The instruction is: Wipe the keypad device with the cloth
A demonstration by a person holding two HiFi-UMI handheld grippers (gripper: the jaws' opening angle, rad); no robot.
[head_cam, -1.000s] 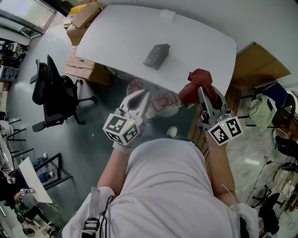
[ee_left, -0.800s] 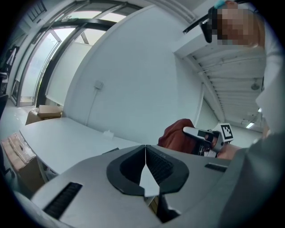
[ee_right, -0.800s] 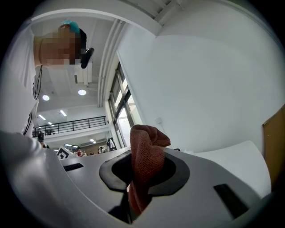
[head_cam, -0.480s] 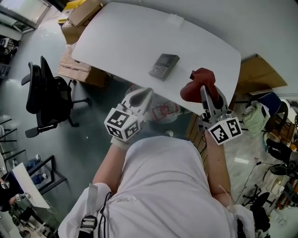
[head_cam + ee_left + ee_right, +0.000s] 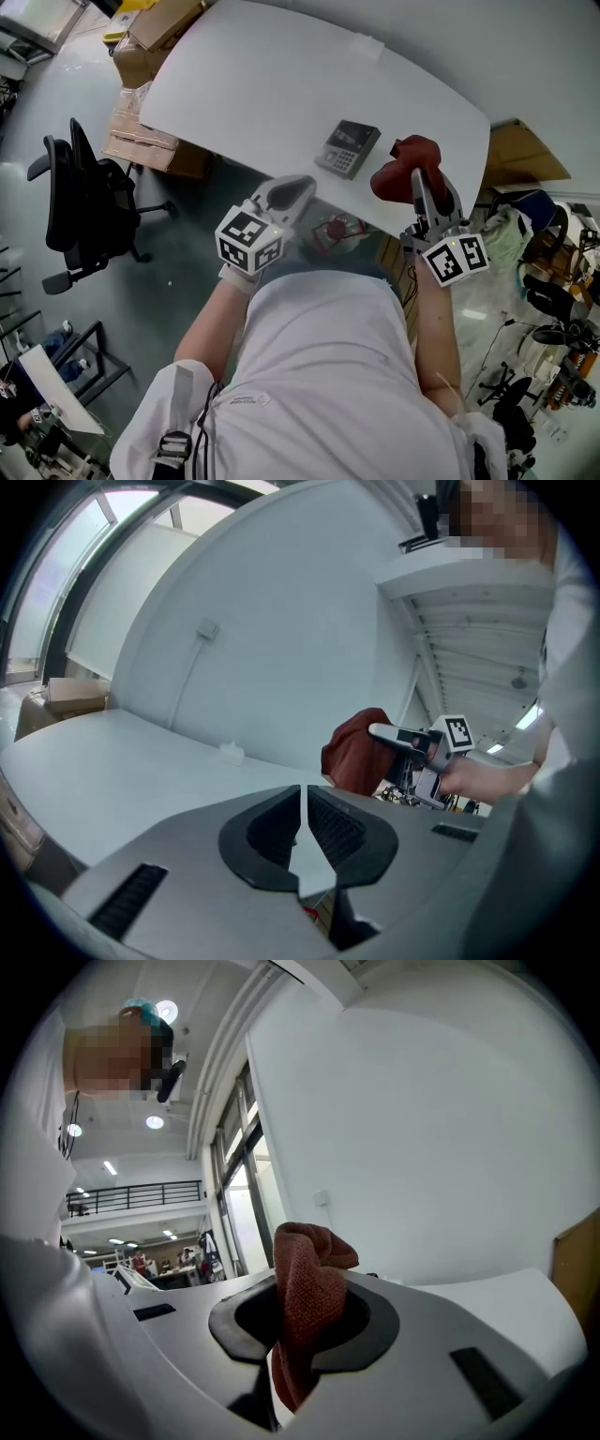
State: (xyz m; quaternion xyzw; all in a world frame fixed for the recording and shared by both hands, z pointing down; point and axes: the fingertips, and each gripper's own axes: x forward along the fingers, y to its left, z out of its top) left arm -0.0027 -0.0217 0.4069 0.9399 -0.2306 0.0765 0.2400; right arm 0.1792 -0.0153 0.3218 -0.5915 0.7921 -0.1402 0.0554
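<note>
Holding the cloth (image 5: pixel 405 167) clamped in my right gripper (image 5: pixel 420 187) at the table (image 5: pixel 262 84) edge; the keypad (image 5: pixel 348 148) lies on the table just beside the cloth. My left gripper (image 5: pixel 292 190) is closed, empty.

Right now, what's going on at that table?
A person holds a gripper in each hand at a white table. The right gripper is shut on a red cloth, held at the table's near edge beside the keypad device. The left gripper is shut and empty, just short of the table. The cloth isn't on the device yet.
</note>
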